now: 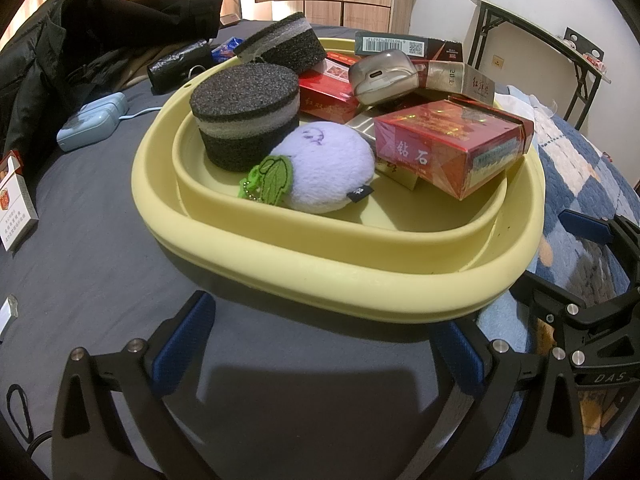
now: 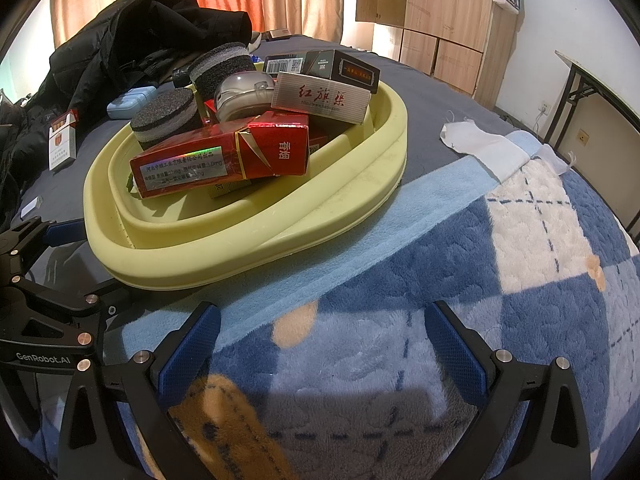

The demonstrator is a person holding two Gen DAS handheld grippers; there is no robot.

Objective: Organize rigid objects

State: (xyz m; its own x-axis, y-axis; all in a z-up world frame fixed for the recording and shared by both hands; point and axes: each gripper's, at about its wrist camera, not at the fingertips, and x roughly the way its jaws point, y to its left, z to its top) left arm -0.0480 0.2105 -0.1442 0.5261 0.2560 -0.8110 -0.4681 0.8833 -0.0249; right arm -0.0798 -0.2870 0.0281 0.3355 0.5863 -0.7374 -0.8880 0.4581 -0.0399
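A yellow basin [image 1: 360, 280] [image 2: 280, 236] sits on the bed, filled with things. Inside are two black-and-grey round sponges [image 1: 246, 116] [image 2: 168, 120], a lilac plush ball [image 1: 328, 168] with a green leaf, a red cigarette box [image 1: 452, 148] [image 2: 224, 152], more cigarette boxes [image 2: 320, 98], and a grey earbud case [image 1: 382, 76] [image 2: 244, 92]. My left gripper [image 1: 324, 356] is open just before the basin's near rim, nothing between its fingers. My right gripper [image 2: 324, 344] is open over the blue blanket, right of the basin. Each gripper shows at the edge of the other's view.
A white-and-red cigarette pack [image 1: 14, 208] [image 2: 62, 146] stands on the dark sheet left of the basin, with a pale blue case [image 1: 92, 120] [image 2: 130, 102] behind it. Black jackets [image 1: 80, 40] are piled at the back left. A folding table [image 1: 532, 36] stands at the right.
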